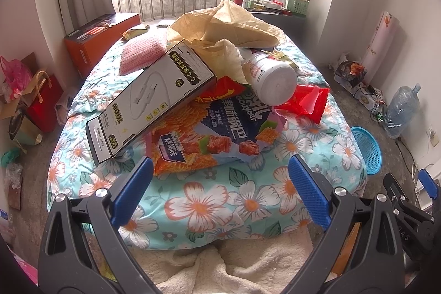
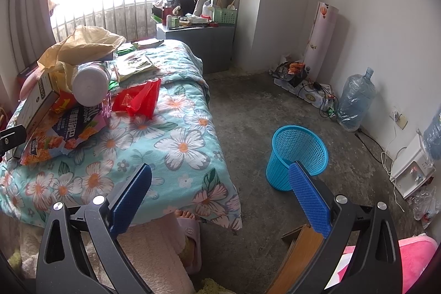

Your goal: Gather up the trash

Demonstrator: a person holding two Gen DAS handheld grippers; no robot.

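Trash sits untouched in a pile on the bed (image 1: pixel 220 200): snack bag (image 1: pixel 220 134), cable box (image 1: pixel 148 101), white bottle (image 1: pixel 271 79), red wrapper (image 1: pixel 306 103), crumpled paper (image 1: pixel 226 23). Left tongs (image 1: pixel 220 183) and right tongs (image 2: pixel 220 189) gape wide, holding nothing. The blue basket (image 2: pixel 297 156) on the floor looks empty, so collection has apparently not begun.

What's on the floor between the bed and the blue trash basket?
Nothing: in the right wrist view, only bare concrete floor separates the bed from the blue basket.
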